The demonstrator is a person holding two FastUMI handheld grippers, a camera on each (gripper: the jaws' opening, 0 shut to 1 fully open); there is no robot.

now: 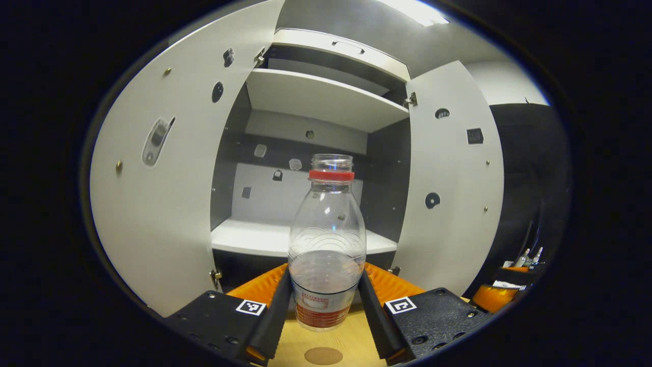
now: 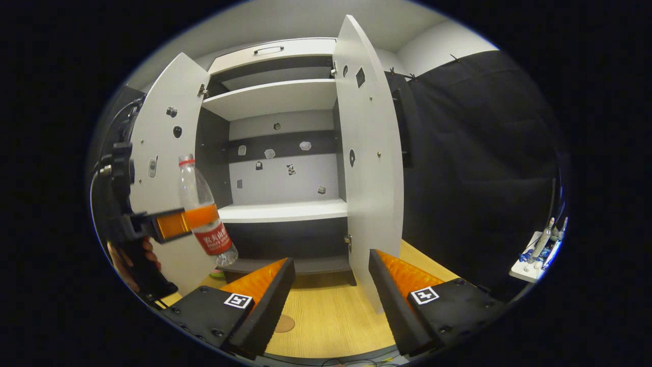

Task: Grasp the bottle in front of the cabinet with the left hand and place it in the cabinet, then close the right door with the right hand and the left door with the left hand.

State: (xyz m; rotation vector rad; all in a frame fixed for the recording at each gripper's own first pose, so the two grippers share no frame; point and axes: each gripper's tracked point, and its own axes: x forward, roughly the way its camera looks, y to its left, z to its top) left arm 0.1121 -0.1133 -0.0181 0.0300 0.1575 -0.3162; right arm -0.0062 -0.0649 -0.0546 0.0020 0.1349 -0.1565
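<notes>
Before the open cabinet (image 1: 305, 239), bottle (image 1: 327, 244) is clamped low by left tongs (image 1: 326, 306), rt tongs (image 2: 331, 300) apart; top-heavy tilt could be caused.

Test booth: black cloth wall (image 2: 468, 168), white cabinet (image 2: 285, 97) w/ markers, wood tabletop (image 2: 326, 311).

Wooden tabletop and the clutter at its far right

The light wooden tabletop (image 2: 326, 311) carried a round brown mark (image 2: 286, 323) on its near part; the same mark (image 1: 323, 355) showed in the left gripper view. Well to the right of the tabletop, a small white tray (image 2: 530, 265) of blue-and-white odds and ends lay against the black cloth wall (image 2: 473, 163), under a grey ceiling with a bright light panel (image 1: 415, 10)
</notes>
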